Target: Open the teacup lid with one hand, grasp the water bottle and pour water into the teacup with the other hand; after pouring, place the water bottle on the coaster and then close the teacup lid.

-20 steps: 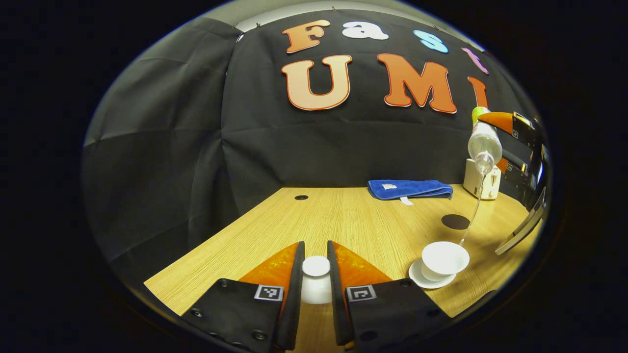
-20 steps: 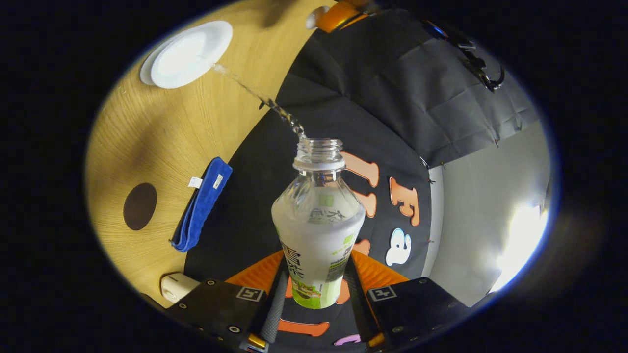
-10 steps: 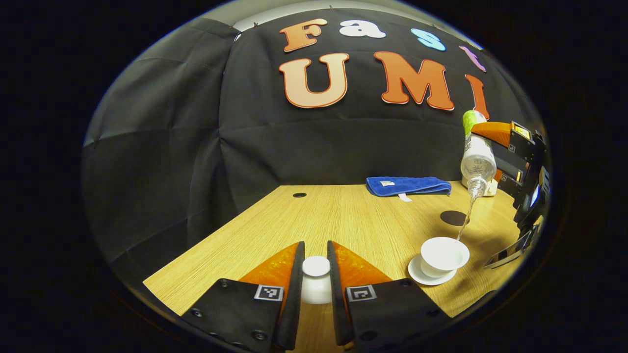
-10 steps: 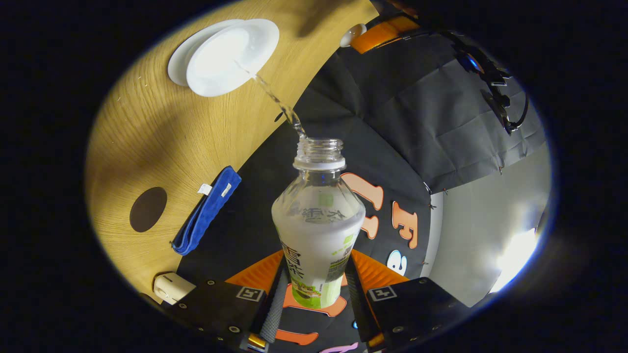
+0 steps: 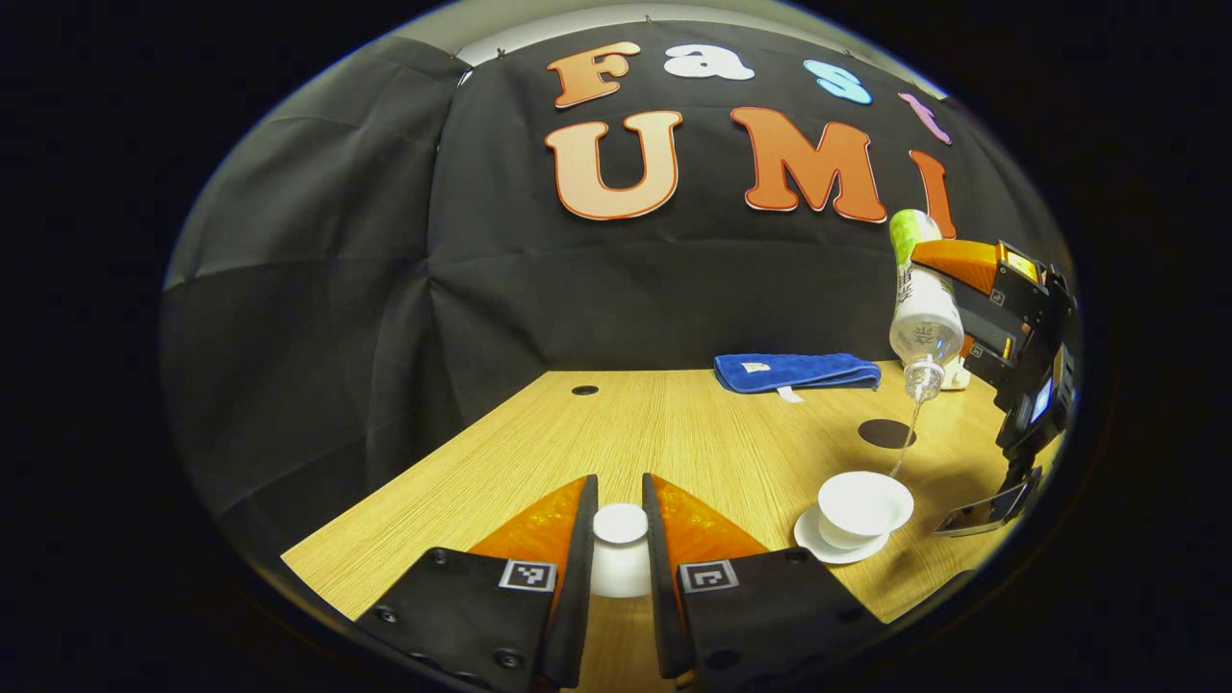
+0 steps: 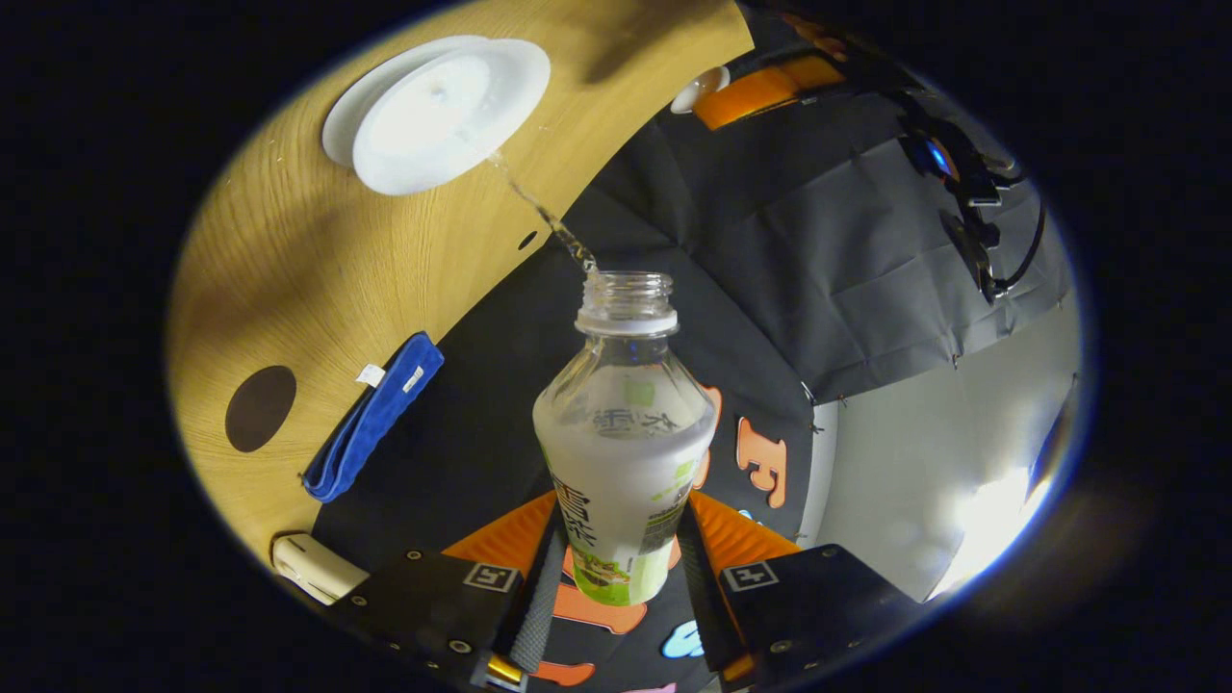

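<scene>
My left gripper [image 5: 619, 500] is shut on the white teacup lid [image 5: 620, 525], held just above the wooden table [image 5: 674, 433]. The open white teacup [image 5: 863, 506] stands on its saucer [image 5: 813, 534] at the right. My right gripper [image 6: 621, 525] is shut on the clear water bottle [image 6: 621, 452], tipped mouth-down above the cup. A thin stream of water [image 5: 903, 448] runs from the bottle [image 5: 922, 313] into the teacup [image 6: 448, 111]. The dark round coaster [image 5: 885, 433] lies behind the cup.
A folded blue cloth [image 5: 794, 371] lies at the table's back edge, with a small white box [image 6: 313, 568] beside it. A round cable hole [image 5: 583, 390] sits at the back left. The other hand's gripper and lid [image 6: 741, 87] show past the cup.
The right gripper and bottle have shifted left and lower, closer over the cup, tilting steeper. Water keeps streaming. The left gripper with the lid has stayed still.
</scene>
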The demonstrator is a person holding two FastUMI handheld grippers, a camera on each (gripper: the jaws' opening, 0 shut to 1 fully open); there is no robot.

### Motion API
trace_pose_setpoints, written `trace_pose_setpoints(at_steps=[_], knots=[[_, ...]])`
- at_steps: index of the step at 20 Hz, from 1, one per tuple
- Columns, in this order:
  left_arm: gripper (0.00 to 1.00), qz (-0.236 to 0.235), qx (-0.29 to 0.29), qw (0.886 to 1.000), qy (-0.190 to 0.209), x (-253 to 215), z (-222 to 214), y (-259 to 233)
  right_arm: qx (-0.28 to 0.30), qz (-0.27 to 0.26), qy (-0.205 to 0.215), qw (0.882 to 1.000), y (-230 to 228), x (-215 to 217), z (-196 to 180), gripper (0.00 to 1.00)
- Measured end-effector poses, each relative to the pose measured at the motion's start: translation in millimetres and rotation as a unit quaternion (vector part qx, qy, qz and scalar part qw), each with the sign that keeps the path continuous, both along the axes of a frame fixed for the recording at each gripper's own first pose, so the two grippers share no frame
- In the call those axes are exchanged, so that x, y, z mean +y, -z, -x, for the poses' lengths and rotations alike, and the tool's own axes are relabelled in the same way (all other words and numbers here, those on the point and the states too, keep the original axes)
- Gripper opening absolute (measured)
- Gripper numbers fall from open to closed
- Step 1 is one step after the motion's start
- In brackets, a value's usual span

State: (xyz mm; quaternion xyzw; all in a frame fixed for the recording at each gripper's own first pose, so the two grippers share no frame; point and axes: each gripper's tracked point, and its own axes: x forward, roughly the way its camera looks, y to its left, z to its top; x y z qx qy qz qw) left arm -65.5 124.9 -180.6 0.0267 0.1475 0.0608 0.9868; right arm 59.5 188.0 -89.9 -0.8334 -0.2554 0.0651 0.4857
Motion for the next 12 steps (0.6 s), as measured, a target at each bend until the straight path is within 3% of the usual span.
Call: trace_pose_setpoints(at_steps=[6, 9, 12], knots=[[0.33, 0.001, -0.009, 1.000, 0.002, -1, 2, -6, 0.026, -0.016, 0.005, 1.000, 8, 0, 3, 0.65], [0.32, -0.004, -0.014, 1.000, 0.008, -6, 1, -8, 0.101, -0.069, 0.026, 0.992, 27, -5, 8, 0.63], [0.33, -0.001, -0.021, 1.000, 0.011, -13, -2, -13, 0.141, -0.120, 0.029, 0.982, 38, -4, 15, 0.63]])
